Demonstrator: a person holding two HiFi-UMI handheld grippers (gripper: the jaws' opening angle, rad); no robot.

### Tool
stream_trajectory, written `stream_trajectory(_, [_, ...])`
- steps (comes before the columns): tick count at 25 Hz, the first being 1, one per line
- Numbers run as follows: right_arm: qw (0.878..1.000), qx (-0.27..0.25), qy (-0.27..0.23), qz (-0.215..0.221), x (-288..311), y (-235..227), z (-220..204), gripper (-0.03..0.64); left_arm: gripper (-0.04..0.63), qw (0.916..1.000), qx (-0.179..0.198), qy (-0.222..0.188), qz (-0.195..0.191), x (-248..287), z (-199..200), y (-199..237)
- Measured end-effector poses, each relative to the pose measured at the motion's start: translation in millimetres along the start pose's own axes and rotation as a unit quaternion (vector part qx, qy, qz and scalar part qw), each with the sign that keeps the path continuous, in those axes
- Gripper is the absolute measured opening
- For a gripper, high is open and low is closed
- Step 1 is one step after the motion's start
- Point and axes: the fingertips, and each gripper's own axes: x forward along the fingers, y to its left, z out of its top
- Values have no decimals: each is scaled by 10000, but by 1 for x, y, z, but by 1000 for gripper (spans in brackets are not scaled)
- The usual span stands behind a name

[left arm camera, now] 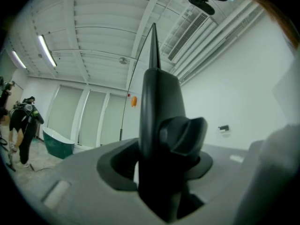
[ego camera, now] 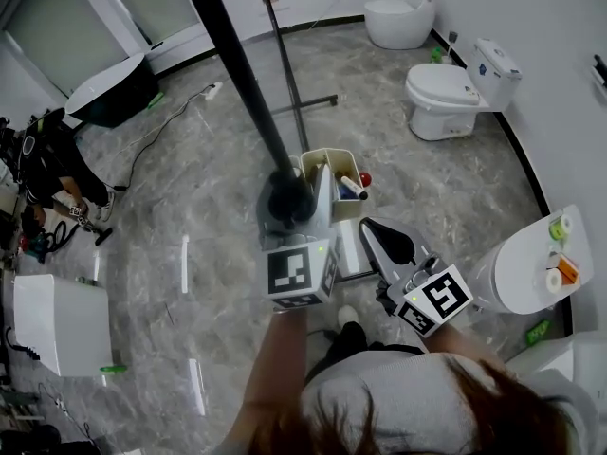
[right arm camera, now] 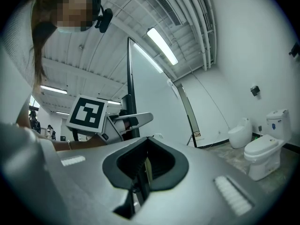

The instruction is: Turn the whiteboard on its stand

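Starting close, the left gripper (ego camera: 289, 207) has its jaws squeezing the black side bar (ego camera: 237, 64) of the whiteboard, which stands tall just in front of the person. The right gripper (ego camera: 384, 243) sits to its right, jaws pressed together on nothing. The board looks big, stiff and a bit heavy, so that side bar seems the best place to hold. Only the right gripper view shows its white face (right arm camera: 154, 107). The head view shows just a thin edge, with toilets (ego camera: 460, 88) far off.

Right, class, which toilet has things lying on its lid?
The toilet at the head view's right edge: only its lid carries small rolls.
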Motion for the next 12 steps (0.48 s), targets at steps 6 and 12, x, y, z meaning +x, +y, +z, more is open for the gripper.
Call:
stream_trajectory(6, [10000, 65, 54, -30, -52, 16, -1, 3, 216, 10000, -12, -29, 26, -35, 5, -27])
stream_trajectory(12, [9999, 104, 2, -52, -87, 31, 1, 3, 218, 10000, 21, -55, -6, -64, 10, -52])
